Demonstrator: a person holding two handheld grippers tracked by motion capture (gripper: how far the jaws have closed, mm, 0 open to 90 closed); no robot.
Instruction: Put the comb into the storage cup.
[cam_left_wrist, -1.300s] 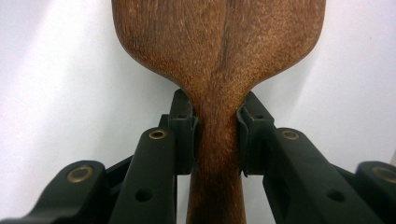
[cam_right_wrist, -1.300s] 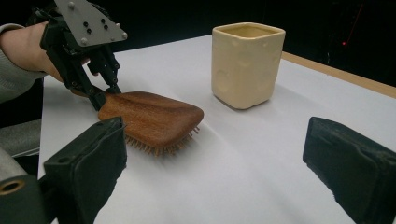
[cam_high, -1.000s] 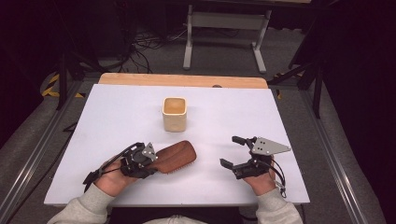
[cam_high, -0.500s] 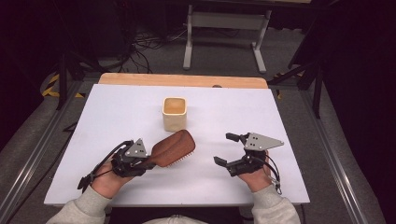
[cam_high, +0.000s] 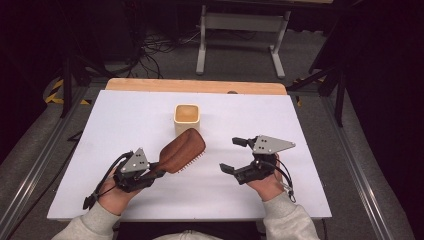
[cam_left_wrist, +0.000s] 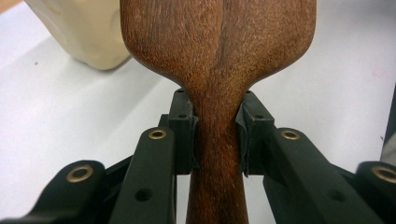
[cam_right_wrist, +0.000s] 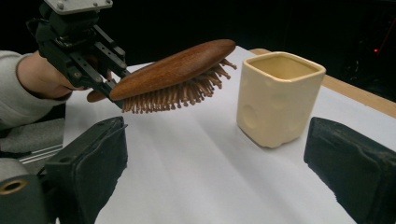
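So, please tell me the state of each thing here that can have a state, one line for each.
Hairbrush: lifted off the table, bristles down, held by its handle.
Cream cup: upright on the table, open at the top, nothing seen inside.
Left hand-held gripper: shut on the hairbrush handle.
Right hand-held gripper: open, holding nothing.
White table: flat, bearing the cup.
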